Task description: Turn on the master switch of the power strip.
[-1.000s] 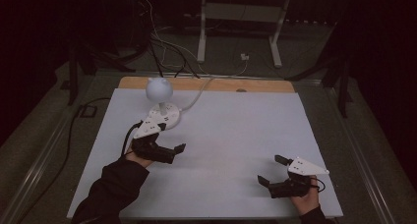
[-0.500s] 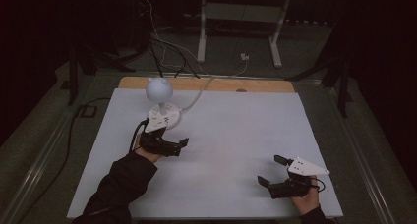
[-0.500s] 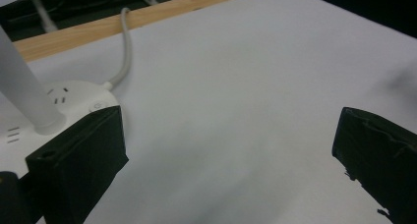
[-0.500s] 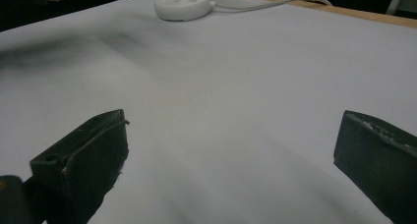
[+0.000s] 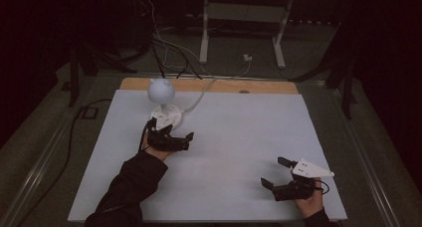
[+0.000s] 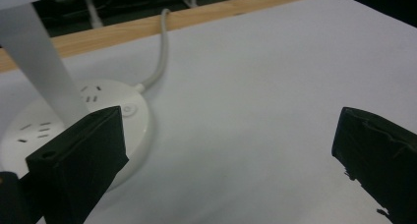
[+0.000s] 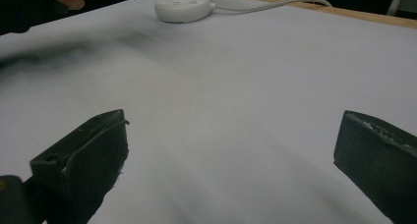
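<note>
High view: the left gripper [image 5: 171, 140] sits just beside the round white lamp base [image 5: 166, 116], at its near edge; the right gripper [image 5: 278, 179] rests well apart, near the table's front right corner.
Step in hand: by my reading, an approach to the lamp base, with no grip made yet.
Left fingers: spread wide and empty in the left gripper view (one black jaw overlaps the base's rim there; whether it touches, I cannot tell).
Right fingers: likewise wide apart, holding nothing, pointed across the bare white table sheet [image 5: 239, 137].
Lamp: base with socket slots and a small button [image 6: 129, 108] on top, a white stem [image 6: 42, 62] rising from it, a globe head [image 5: 160, 89] above, and a cord [image 6: 160, 52] trailing off the far wooden edge.
Next move: probably a short advance to bring the jaws around the base or stem, or onto the button.
Containers: none on the table, so no contents to report.
</note>
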A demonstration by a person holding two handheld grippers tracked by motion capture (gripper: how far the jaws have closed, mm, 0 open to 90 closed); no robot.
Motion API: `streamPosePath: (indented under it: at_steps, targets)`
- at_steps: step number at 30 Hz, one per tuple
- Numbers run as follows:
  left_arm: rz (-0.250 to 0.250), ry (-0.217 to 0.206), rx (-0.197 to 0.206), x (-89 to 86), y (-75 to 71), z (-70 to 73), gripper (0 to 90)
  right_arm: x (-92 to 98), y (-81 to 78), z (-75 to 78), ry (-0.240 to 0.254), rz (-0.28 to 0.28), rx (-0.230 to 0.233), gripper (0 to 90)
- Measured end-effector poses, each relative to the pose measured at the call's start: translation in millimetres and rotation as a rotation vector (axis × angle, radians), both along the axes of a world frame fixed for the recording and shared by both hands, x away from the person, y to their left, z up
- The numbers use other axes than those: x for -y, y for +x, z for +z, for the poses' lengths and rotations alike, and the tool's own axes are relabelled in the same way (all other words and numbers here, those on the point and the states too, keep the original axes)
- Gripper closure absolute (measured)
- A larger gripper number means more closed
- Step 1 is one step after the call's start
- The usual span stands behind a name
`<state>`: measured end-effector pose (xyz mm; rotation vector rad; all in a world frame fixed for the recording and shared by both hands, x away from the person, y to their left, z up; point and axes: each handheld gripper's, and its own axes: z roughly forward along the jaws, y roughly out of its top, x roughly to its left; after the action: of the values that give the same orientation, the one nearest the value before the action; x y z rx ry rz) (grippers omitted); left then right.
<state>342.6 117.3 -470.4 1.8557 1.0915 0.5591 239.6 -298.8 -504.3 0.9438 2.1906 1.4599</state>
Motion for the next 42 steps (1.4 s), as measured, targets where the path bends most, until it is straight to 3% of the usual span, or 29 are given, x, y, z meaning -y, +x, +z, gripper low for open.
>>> streamPosePath:
  at_steps: [7, 11, 16, 20, 21, 24, 42]
  targets:
    - [0.027, 0.036, 0.006, 6.7, 4.1, -4.1, 4.1, 0.3, -0.4, 0.8, 0.001, -0.001, 0.004, 0.0]
    - [0.099, 0.088, 0.014, 15.4, 7.0, -6.9, 6.3, 0.4, 0.0, 0.7, 0.001, -0.001, 0.003, 0.0]
    - [0.119, 0.106, 0.017, 21.4, 7.4, -10.2, 12.7, 0.6, -0.3, 1.0, 0.005, -0.002, 0.002, 0.0]
    - [0.162, 0.126, 0.013, 22.8, 12.1, -11.9, 16.2, 0.3, -0.2, 1.0, 0.007, 0.0, 0.001, 0.0]
    - [0.203, 0.136, 0.008, 23.7, 15.6, -12.1, 17.6, 0.2, 0.0, 0.9, 0.007, 0.001, 0.0, 0.0]
    - [0.232, 0.139, 0.015, 25.6, 20.2, -12.6, 23.3, 0.3, 0.7, 0.7, 0.009, 0.003, -0.001, 0.0]
    - [0.337, 0.156, 0.013, 24.4, 44.0, -11.6, 76.6, 1.9, 0.7, 0.6, 0.015, 0.002, -0.005, 0.0]
